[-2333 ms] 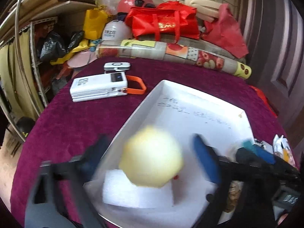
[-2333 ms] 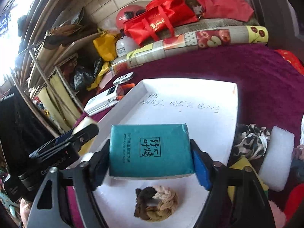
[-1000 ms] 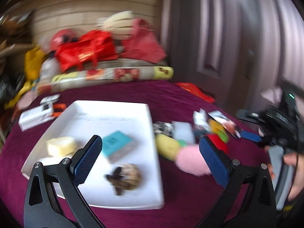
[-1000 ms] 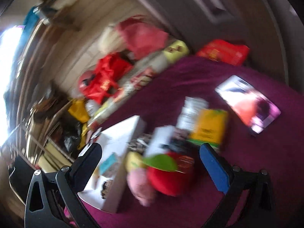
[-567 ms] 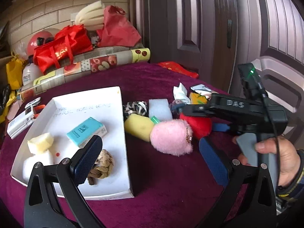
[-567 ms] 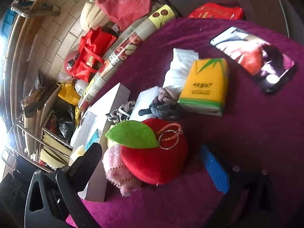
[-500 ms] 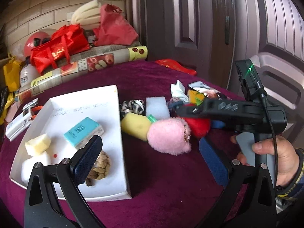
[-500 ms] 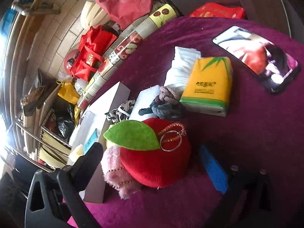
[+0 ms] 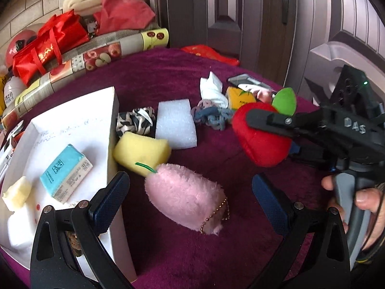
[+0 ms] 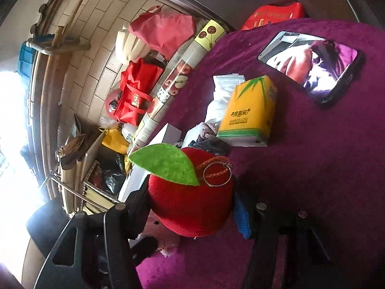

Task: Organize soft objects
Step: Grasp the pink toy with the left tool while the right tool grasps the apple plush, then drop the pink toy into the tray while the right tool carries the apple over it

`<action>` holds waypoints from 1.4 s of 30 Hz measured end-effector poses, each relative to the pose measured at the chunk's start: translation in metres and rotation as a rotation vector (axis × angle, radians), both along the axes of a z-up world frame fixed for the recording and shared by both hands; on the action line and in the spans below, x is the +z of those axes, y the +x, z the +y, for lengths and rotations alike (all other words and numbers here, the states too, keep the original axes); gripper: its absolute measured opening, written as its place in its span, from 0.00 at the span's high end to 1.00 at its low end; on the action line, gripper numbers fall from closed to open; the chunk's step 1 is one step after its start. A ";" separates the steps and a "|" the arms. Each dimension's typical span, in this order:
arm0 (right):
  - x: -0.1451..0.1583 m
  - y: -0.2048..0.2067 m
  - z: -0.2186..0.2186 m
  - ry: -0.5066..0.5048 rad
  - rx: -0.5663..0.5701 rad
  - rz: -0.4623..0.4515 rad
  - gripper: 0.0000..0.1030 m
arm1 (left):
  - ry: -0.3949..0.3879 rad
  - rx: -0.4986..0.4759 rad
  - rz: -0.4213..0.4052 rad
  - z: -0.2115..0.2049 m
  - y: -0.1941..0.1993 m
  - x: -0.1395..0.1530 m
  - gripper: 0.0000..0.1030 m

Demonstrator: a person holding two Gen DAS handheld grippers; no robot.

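The desk [image 9: 168,77], draped in a deep purple cloth, carries everything. On its left side sits the white tray [image 9: 113,125], already holding a teal tissue pack [image 9: 65,173], a pale yellow foam piece [image 9: 16,192], a white foam block at its near corner and a brown braided piece mostly hidden behind the left tool. Just right of the tray wall lie the unsorted soft things: a white foam slab [image 9: 175,125], a yellow sponge [image 9: 142,151] touching the tray wall, a pink plush [image 9: 185,200], a patterned scrunchie [image 9: 134,120] and a grey-blue knitted tie [image 9: 211,118]. A yellow tissue pack [image 10: 250,110] and a phone [image 10: 310,69] lie further right.

The right hand-held gripper [image 10: 192,207] is clamped on the red plush apple [image 9: 262,137], its jaws pressing either flank, leaf and key ring up; whether the apple is clear of the cloth is hard to tell from these angles. The tray lies well to the left of this gripper, across the pink plush and sponge, so the carry probably runs leftward over them.

The left hand-held gripper [image 9: 190,202] hangs with jaws wide apart and empty. The pink plush lies right between them, just ahead, its long axis slanting from far-left to near-right, roughly crossways to the fingers. This left tool is clearly the nearer one to it, and to the tray beside it.
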State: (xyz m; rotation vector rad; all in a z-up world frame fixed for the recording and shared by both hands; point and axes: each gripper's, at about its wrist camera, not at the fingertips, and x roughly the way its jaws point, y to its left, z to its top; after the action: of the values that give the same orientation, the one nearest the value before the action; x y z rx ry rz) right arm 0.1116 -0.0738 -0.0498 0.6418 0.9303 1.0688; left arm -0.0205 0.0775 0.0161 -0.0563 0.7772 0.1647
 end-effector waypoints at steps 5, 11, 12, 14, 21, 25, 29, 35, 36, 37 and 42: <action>0.001 0.001 -0.002 0.014 0.003 0.004 0.42 | 0.046 -0.015 0.038 -0.009 0.004 -0.012 0.21; 0.001 0.000 -0.002 0.016 0.002 0.004 0.42 | 0.043 0.022 0.015 -0.002 -0.005 -0.011 0.46; 0.001 0.000 -0.002 0.015 0.003 0.004 0.42 | 0.029 0.027 0.003 0.000 -0.007 -0.010 0.47; 0.001 0.001 -0.003 0.016 0.004 0.004 0.42 | -0.010 0.041 -0.036 0.006 -0.016 -0.004 0.47; 0.002 -0.003 -0.003 0.005 0.003 -0.008 0.42 | -0.054 0.070 -0.179 0.009 -0.049 0.033 0.47; 0.011 -0.014 -0.004 -0.008 0.011 -0.053 0.42 | -0.052 0.112 -0.222 0.019 -0.065 0.050 0.47; 0.023 -0.033 0.002 0.006 0.069 -0.075 0.42 | -0.080 0.160 -0.256 0.033 -0.079 0.060 0.46; 0.043 -0.053 0.012 0.001 0.106 -0.162 0.42 | -0.079 0.223 -0.293 0.047 -0.098 0.069 0.46; 0.046 -0.055 0.013 -0.001 0.110 -0.180 0.42 | -0.077 0.234 -0.298 0.049 -0.101 0.070 0.46; 0.049 -0.057 0.013 -0.003 0.112 -0.192 0.42 | -0.076 0.245 -0.305 0.052 -0.105 0.072 0.46; 0.065 -0.065 0.013 -0.004 0.108 -0.253 0.42 | -0.070 0.297 -0.342 0.062 -0.123 0.080 0.46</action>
State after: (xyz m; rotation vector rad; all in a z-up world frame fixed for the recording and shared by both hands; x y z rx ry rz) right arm 0.0467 -0.0605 0.0154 0.4445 0.7529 1.2128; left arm -0.1433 0.1399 0.0965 -0.2608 0.4297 0.3990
